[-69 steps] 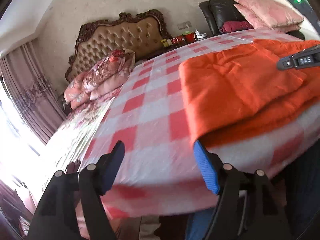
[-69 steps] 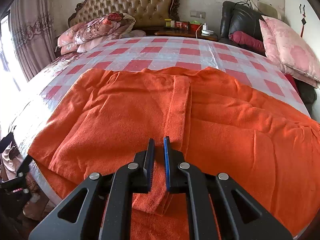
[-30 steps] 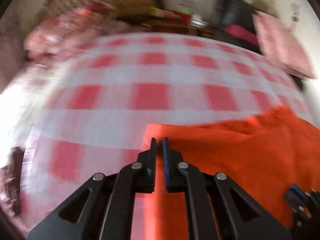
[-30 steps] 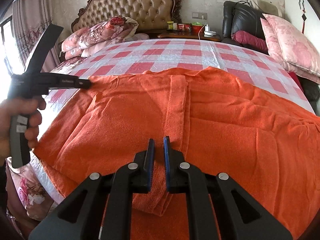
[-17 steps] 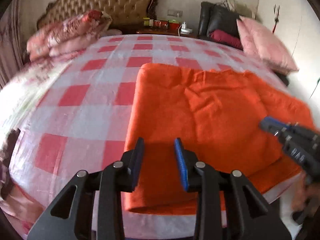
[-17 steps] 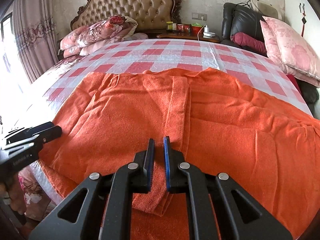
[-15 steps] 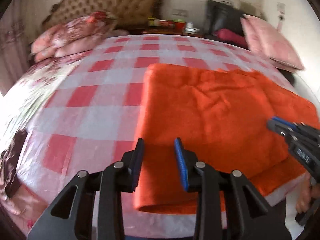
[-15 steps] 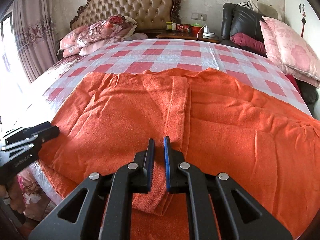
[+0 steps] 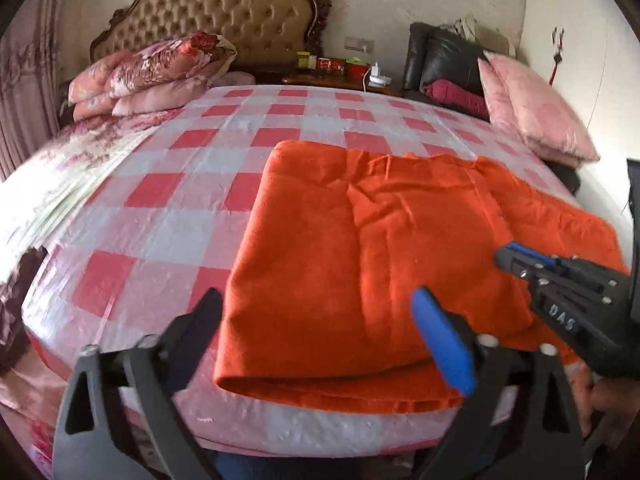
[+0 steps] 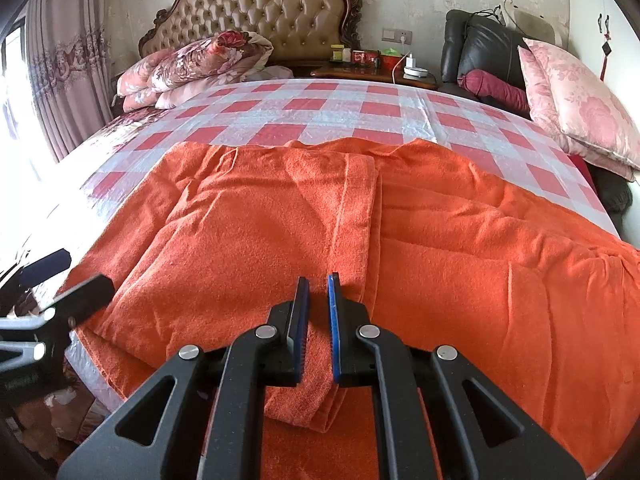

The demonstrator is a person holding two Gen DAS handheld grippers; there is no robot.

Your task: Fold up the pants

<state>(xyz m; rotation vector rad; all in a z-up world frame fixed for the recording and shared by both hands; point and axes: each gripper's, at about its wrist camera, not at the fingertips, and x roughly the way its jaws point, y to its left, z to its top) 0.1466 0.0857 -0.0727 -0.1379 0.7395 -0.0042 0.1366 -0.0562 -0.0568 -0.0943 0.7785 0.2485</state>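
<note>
You are spreading the left gripper [image 9: 320, 332] jaws empty beside the pants [image 9: 360, 248] while the right gripper [image 10: 318, 312], pinched on their waistband, is risking dragging the fold crooked.

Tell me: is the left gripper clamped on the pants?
No, the left gripper is opening wide, its pads clear of the orange pants.

a second ago the left tongs [image 9: 316, 336] were nearly closed over the folded edge of the orange pants [image 9: 360, 240]; now their jaws are opening wide, nothing between them, hovering at the bed's [image 9: 180, 220] near edge.
</note>
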